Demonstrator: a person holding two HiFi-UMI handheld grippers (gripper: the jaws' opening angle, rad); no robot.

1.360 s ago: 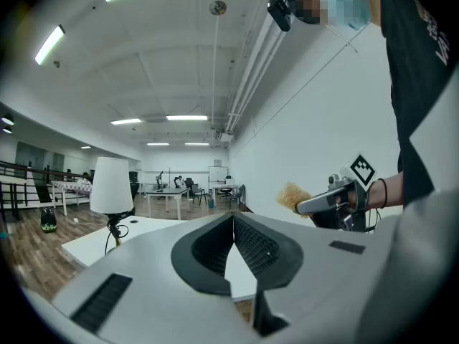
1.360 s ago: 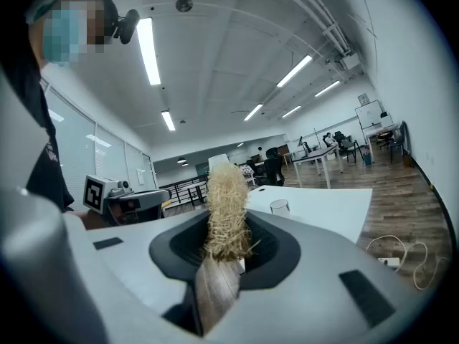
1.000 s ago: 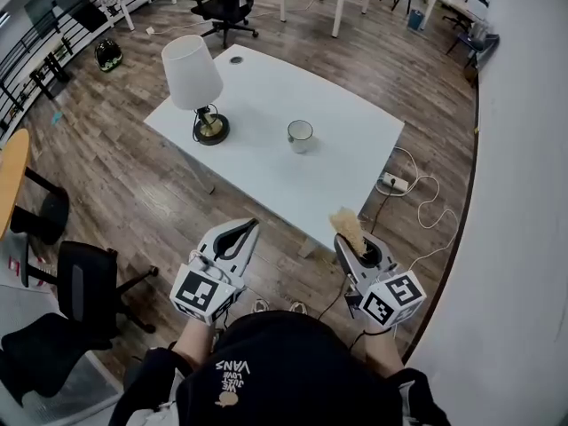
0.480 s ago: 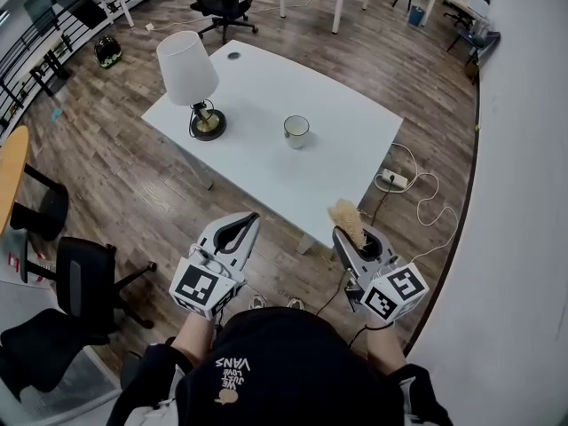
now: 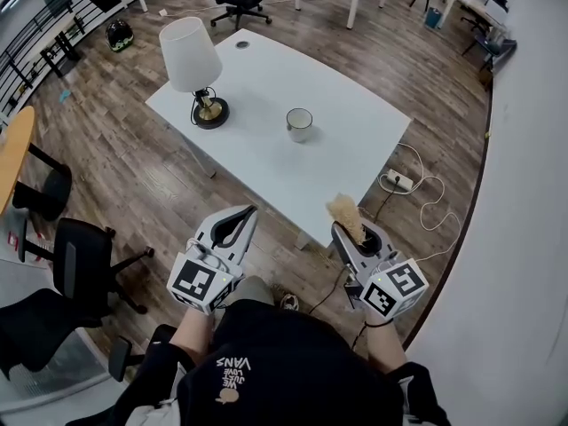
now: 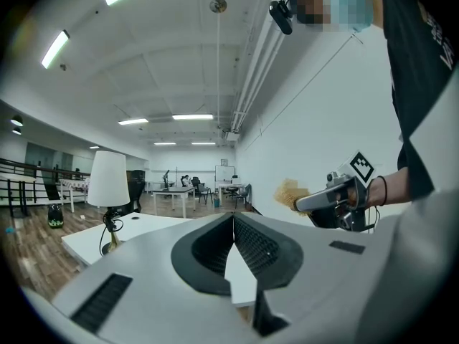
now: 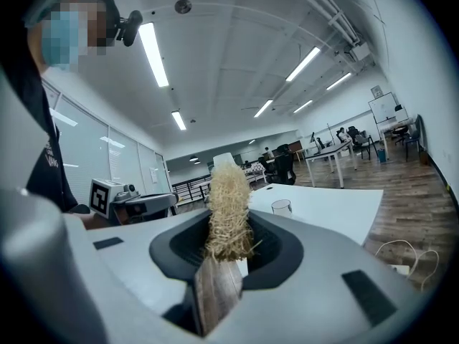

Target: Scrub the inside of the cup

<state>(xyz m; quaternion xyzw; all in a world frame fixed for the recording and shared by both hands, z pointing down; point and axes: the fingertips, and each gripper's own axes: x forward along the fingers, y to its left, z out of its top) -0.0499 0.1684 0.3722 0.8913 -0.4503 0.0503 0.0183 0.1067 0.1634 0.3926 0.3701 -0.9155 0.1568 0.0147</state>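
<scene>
Brush (image 5: 344,212) is clamped in right tongs (image 5: 350,232), left tongs (image 5: 249,211) closed empty; cup (image 5: 299,123) on the bench (image 5: 266,78) is yet to be reached and steadied.

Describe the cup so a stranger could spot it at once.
Find the big white table. A lamp with a white shade stands near its left end; the cup sits alone to the lamp's right. Unlike the tall lamp, it is small and open-topped.
</scene>
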